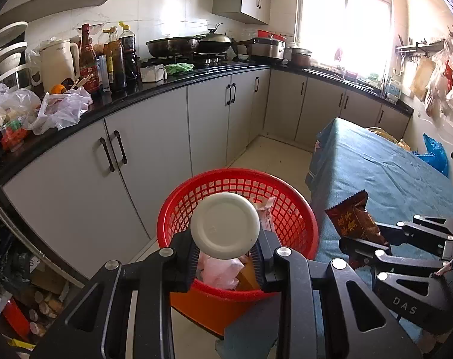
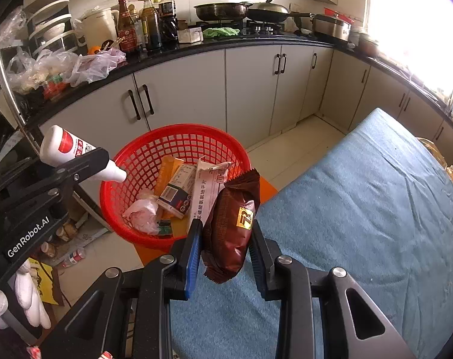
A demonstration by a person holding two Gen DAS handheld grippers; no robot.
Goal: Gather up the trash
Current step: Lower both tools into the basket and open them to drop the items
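My left gripper (image 1: pixel 225 252) is shut on a white plastic bottle (image 1: pixel 225 225), whose round base faces the camera. It hangs over the red mesh basket (image 1: pixel 289 209). In the right wrist view the same bottle (image 2: pixel 68 149) shows its red label, with the left gripper (image 2: pixel 89 161) clamped around it beside the basket (image 2: pixel 142 155). My right gripper (image 2: pixel 226 248) is shut on a brown snack wrapper (image 2: pixel 232 224), held at the table's edge next to the basket. The left wrist view shows that wrapper (image 1: pixel 353 220) and the right gripper (image 1: pixel 367 251). Boxes, paper and a pink bag lie in the basket.
A table under a blue cloth (image 2: pixel 361 209) fills the right side. Grey cabinets (image 1: pixel 154 149) under a black counter (image 1: pixel 136 95) with bottles, bags and pans run along the back. Clutter sits on the floor at left (image 1: pixel 38 305). A gloved hand (image 2: pixel 29 299) holds the left gripper.
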